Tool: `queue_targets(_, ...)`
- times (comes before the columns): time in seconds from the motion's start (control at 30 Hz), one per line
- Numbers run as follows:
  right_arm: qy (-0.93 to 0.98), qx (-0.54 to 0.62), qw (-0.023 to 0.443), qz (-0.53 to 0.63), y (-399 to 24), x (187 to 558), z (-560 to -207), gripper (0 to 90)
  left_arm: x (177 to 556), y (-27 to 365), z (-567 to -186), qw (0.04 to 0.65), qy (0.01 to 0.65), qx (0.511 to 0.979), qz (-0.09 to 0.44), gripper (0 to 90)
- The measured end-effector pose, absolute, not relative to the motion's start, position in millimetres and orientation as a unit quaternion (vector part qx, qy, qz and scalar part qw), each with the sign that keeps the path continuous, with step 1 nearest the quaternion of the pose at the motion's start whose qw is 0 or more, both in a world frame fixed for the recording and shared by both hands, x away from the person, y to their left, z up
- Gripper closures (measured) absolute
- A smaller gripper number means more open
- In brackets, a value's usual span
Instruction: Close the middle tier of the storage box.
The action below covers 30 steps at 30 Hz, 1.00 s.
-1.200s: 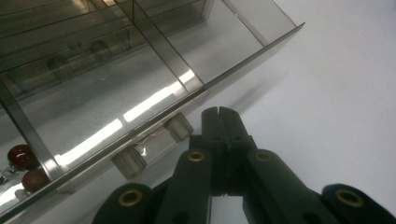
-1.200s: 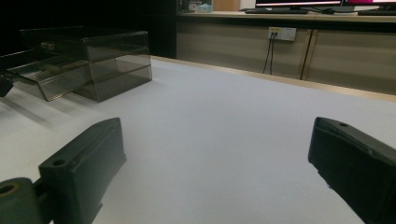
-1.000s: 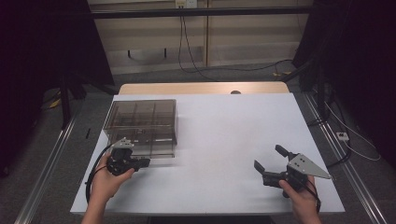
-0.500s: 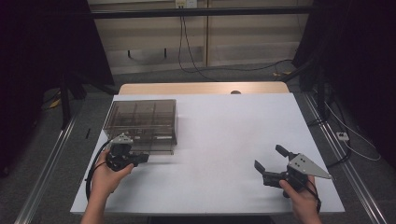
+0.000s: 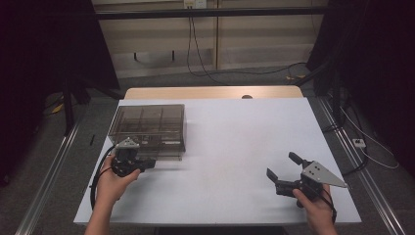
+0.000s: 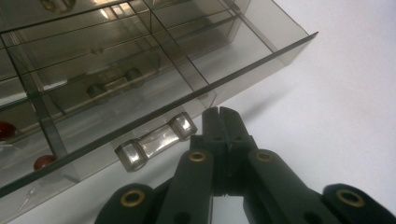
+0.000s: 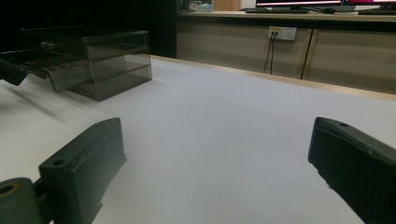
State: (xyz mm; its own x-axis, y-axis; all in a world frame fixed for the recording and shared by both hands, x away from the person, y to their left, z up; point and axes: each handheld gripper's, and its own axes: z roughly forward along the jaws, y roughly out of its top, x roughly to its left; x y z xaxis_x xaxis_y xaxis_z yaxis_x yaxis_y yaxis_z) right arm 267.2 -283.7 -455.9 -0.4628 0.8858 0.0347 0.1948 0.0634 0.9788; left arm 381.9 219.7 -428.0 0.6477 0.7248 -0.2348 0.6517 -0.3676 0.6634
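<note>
One drawer (image 6: 140, 93) juts lengthwise toward the closed left hand-held gripper (image 6: 219, 114).

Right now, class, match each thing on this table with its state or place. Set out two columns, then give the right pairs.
1. left gripper
2. right gripper
3. drawer handle
4. smoky drawer box

A. jaws wide apart, nothing between them
B. at the table's left, one drawer pulled out
C. jaws shut, tips beside the handle
D. clear bar on the open drawer's front

Pairs: 1-C, 2-A, 3-D, 4-B
</note>
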Motion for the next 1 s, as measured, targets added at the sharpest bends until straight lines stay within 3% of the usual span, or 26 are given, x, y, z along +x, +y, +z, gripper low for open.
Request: queue_targets(1.0, 0.657, 0.411, 0.315, 0.548, -283.6, 267.4, -455.9, 3.2, 392.5, 215.7, -422.4, 0.375, 0.417, 0.826, 0.060, 90.0)
